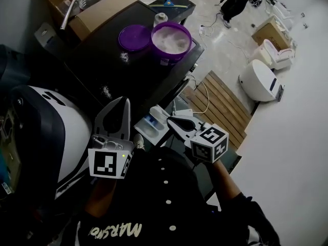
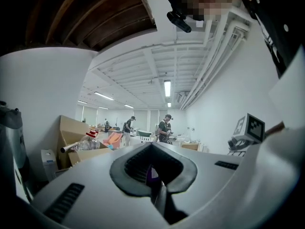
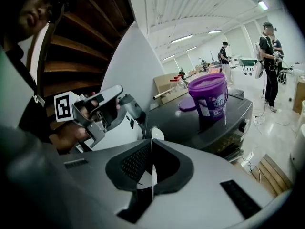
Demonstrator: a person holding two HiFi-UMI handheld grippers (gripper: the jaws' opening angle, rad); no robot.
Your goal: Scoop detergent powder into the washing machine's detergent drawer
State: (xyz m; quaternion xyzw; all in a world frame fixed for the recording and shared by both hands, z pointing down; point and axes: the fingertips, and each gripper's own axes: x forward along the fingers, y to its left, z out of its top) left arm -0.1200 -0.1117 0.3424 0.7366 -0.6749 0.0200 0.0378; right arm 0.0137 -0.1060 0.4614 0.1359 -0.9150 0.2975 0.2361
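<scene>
Purple detergent tub [image 1: 170, 41] stands open on the dark washing machine [image 1: 102, 60], white powder inside, lid [image 1: 134, 37] flat beside it; white-blue drawer [image 1: 150, 127] pulled out; white scoop [image 3: 156, 134] pinched in the right gripper [image 3: 152, 149]

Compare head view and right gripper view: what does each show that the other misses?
Head view only: the pulled-out detergent drawer, the white powder inside the open purple tub, and the right gripper seen from outside. Right gripper view only: the tub's label, the ceiling lights, and that gripper shut on the thin white scoop. Both: the tub, its purple lid, the left gripper and the dark washer top.
</scene>
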